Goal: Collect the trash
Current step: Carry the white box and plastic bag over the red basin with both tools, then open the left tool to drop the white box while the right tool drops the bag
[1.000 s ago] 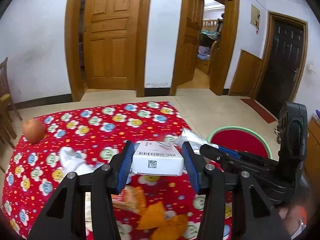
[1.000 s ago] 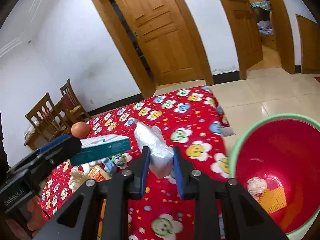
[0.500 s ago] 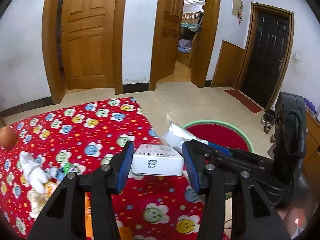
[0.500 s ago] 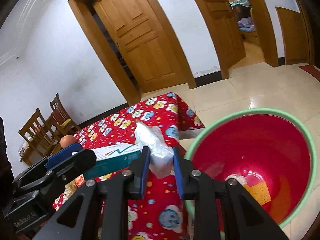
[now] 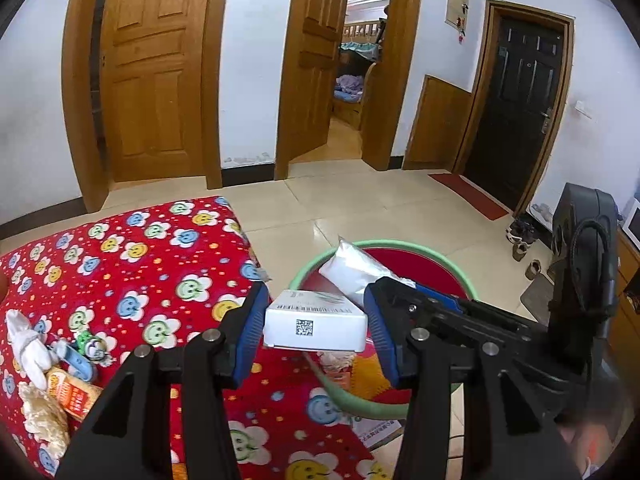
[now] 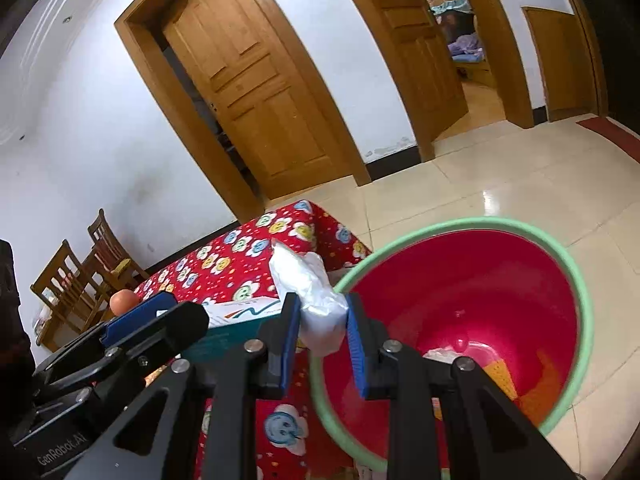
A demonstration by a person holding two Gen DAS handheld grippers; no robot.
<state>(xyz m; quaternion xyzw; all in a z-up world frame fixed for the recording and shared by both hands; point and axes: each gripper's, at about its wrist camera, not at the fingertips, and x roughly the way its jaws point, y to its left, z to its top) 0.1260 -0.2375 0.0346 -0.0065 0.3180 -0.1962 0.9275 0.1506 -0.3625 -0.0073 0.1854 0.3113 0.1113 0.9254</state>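
Observation:
My left gripper (image 5: 316, 330) is shut on a white carton box (image 5: 315, 325) with a barcode, held over the table's right edge next to the bin. My right gripper (image 6: 323, 330) is shut on a crumpled white plastic bag (image 6: 316, 300), held over the near rim of the red bin with a green rim (image 6: 568, 276). The bag (image 5: 356, 270) and the bin (image 5: 452, 264) also show in the left wrist view. The box (image 6: 240, 312) shows in the right wrist view. The bin holds some white and orange trash (image 6: 500, 372).
The table has a red smiley-flower cloth (image 5: 132, 264). Loose trash lies at its left: a white glove (image 5: 26, 344), a snack wrapper (image 5: 70, 394), small toys (image 5: 90, 348). An orange fruit (image 6: 124, 300) sits by wooden chairs (image 6: 80, 276). Tiled floor and doors lie beyond.
Both grippers have swung right from over the table toward the bin, still holding the box and the bag. The bin now fills more of both views.

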